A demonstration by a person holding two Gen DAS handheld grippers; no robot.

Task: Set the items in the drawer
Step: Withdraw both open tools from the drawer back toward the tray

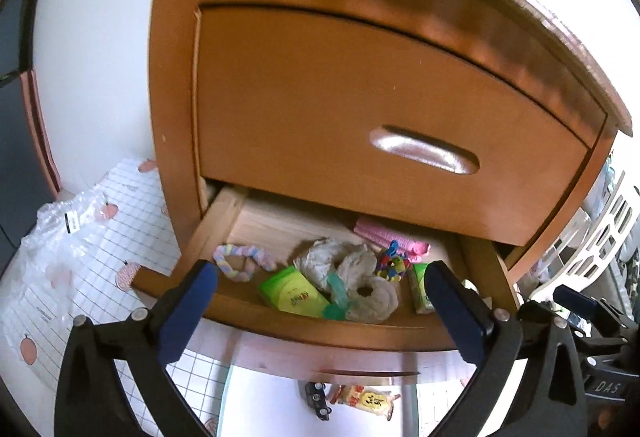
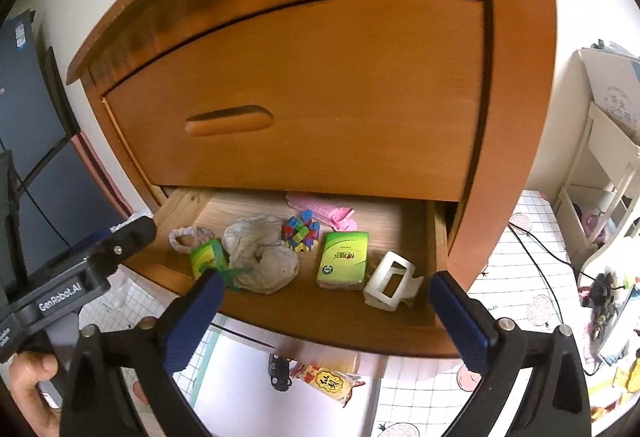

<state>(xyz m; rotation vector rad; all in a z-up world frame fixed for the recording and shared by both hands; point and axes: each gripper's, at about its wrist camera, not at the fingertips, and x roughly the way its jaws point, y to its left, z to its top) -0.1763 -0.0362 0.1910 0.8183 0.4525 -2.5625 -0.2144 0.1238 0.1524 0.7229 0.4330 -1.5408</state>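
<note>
Your left claw [image 1: 320, 301] and right claw [image 2: 326, 307] both gape wide, holding nothing, above the open drawer [image 2: 328, 311] with 2 green packs [image 2: 342, 261].

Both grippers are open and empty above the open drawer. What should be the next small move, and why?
Probably lower the right gripper toward the snack packet on the floor below the open drawer: it still lies outside, and both grippers hold nothing.

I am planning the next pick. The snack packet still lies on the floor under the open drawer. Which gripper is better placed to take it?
Probably right. Both grippers are open and empty. The snack packet lies between the right gripper's fingers in its view; in the left gripper's view it sits off to the right.
</note>
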